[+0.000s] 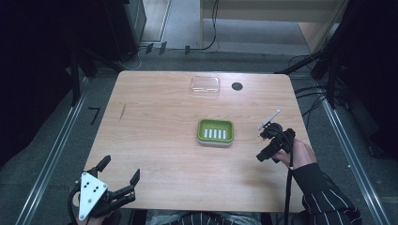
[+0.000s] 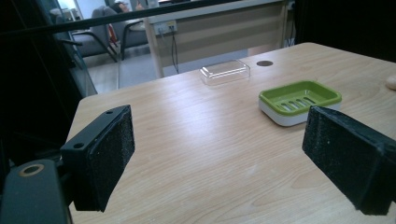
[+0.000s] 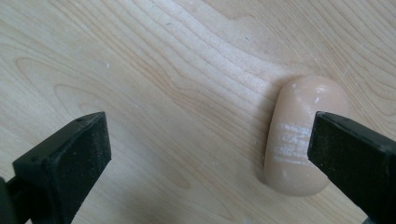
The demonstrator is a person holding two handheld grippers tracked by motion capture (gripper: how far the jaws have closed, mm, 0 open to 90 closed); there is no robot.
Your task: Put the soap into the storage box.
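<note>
Over the table's right side | right hand-held gripper (image 3: pixel 205 154) tilted down, jaws apart | soap bar (image 3: pixel 299 140) beside one jaw

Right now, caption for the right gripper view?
Open right tool above the wooden table, beige soap bar beside one jaw.

This looks like an office or lab room fitted out for recording. A plain wooden table (image 1: pixel 155 140) stands on grey floor between metal rails (image 1: pixel 51 154), with black stands and loose cables (image 1: pixel 309 93) around it — test-rig gear, not home furniture. Beyond the table, the left gripper view shows a long desk (image 2: pixel 219 23) with a wall socket and office chairs (image 2: pixel 100 28) — workplace furnishings.
</note>
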